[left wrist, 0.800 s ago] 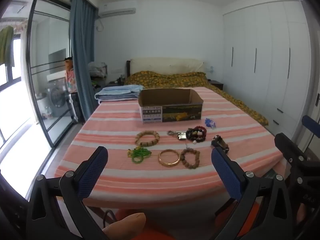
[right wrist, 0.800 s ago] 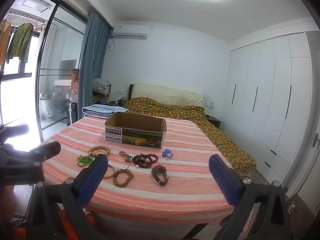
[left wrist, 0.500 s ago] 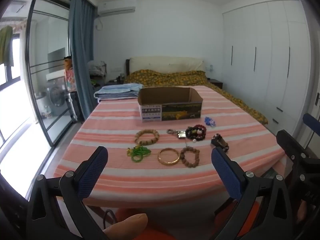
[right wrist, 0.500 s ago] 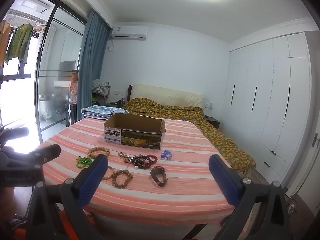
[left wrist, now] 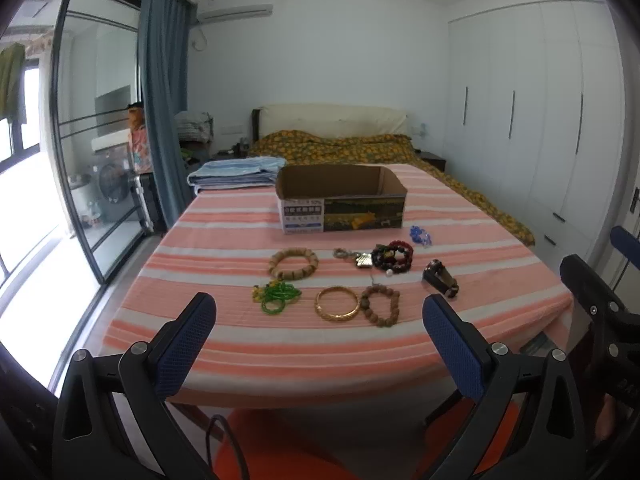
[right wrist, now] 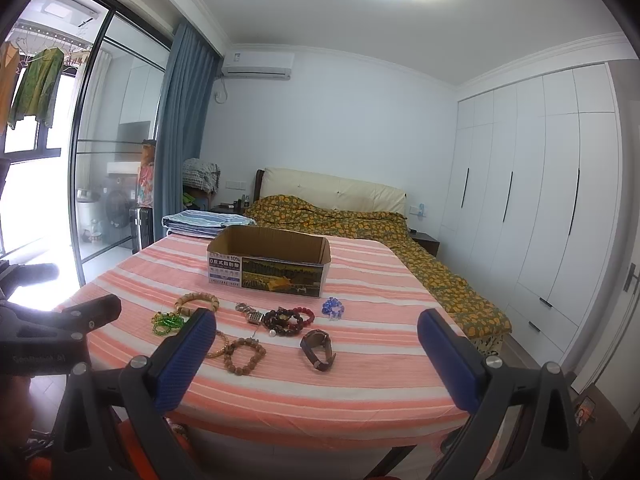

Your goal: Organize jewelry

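Several pieces of jewelry lie on the striped cloth (left wrist: 224,236) in front of an open cardboard box (left wrist: 342,204): a wooden bead bracelet (left wrist: 293,262), green beads (left wrist: 276,297), a gold bangle (left wrist: 337,303), a brown bead bracelet (left wrist: 380,305), dark red beads (left wrist: 393,256), a blue piece (left wrist: 420,235) and a watch (left wrist: 440,279). The box (right wrist: 269,266) and watch (right wrist: 318,349) also show in the right wrist view. My left gripper (left wrist: 320,344) is open and empty, short of the table's near edge. My right gripper (right wrist: 316,356) is open and empty, to the right.
Folded blue cloth (left wrist: 236,172) lies behind the box at the left. A bed with a yellow patterned cover (left wrist: 340,146) stands behind the table. White wardrobes (left wrist: 540,120) line the right wall. Glass sliding doors (left wrist: 80,160) are at the left.
Both grippers have moved slightly toward the table, so the jewelry sits a little higher and closer in view. Both stay open and empty.
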{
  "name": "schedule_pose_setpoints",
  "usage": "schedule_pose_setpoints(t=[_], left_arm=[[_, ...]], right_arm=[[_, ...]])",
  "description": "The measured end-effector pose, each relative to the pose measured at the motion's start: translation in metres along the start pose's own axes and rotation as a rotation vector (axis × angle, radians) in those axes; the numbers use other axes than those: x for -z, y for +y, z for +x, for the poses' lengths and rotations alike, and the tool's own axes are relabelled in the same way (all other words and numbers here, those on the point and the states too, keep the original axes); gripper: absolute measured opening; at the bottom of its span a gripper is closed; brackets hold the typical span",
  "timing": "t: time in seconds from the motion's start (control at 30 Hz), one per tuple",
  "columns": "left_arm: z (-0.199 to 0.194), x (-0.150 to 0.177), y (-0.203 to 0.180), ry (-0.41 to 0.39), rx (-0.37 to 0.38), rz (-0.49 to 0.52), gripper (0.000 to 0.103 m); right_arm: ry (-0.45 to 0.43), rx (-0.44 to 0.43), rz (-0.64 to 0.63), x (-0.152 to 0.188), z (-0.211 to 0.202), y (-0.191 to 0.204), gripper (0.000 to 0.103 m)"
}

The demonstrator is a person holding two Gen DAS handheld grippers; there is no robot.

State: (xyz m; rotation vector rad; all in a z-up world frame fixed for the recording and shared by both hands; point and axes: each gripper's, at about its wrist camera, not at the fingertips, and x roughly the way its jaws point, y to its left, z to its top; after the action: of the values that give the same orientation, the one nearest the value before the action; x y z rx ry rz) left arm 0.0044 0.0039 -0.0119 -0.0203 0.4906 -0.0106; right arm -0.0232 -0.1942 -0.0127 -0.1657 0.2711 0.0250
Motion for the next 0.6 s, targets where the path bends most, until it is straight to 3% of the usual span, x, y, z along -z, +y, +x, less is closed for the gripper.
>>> schedule_pose_setpoints(t=[0.6], left_arm=[[-0.0053, 0.0016, -0.0015, -0.015, -0.006, 0.011, 0.103]], right_arm=[[0.005, -0.008, -0.002, 0.0015, -0.0008, 0.0003, 0.103]])
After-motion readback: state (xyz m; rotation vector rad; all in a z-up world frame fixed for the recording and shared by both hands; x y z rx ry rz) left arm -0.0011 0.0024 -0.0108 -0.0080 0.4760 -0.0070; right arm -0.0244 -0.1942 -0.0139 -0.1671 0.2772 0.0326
